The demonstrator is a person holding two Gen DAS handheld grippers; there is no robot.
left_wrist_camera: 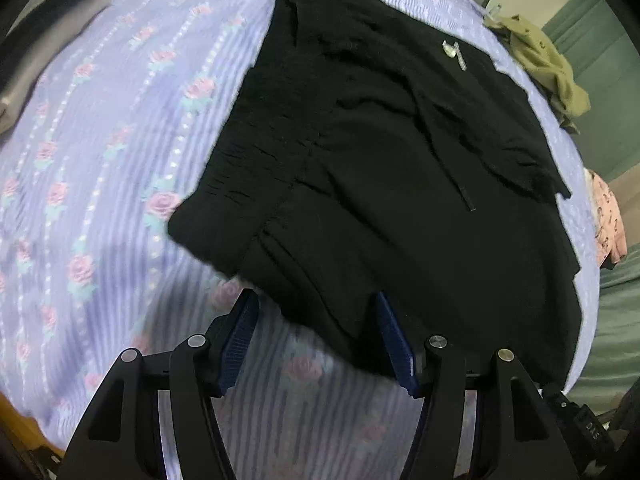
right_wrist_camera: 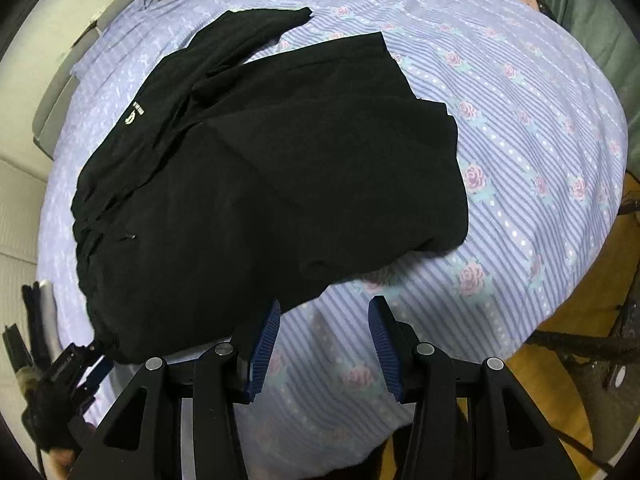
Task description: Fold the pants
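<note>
Black pants (left_wrist_camera: 380,168) lie folded over on a lilac bedsheet with a rose pattern (left_wrist_camera: 100,140). A small white logo (left_wrist_camera: 454,53) shows near their far edge. My left gripper (left_wrist_camera: 316,320) is open, with the pants' near edge lying between its blue pads (left_wrist_camera: 240,340). In the right wrist view the pants (right_wrist_camera: 260,184) lie ahead and to the left. My right gripper (right_wrist_camera: 324,324) is open and empty over the sheet (right_wrist_camera: 540,140), just off the pants' near edge. The left gripper (right_wrist_camera: 80,364) shows at that view's lower left.
Folded dark and grey clothes (left_wrist_camera: 48,32) are stacked at the far left of the bed. An olive garment (left_wrist_camera: 548,72) and a pink one (left_wrist_camera: 608,220) lie at the right edge. A wooden floor (right_wrist_camera: 560,360) and a dark stand (right_wrist_camera: 592,344) are beside the bed.
</note>
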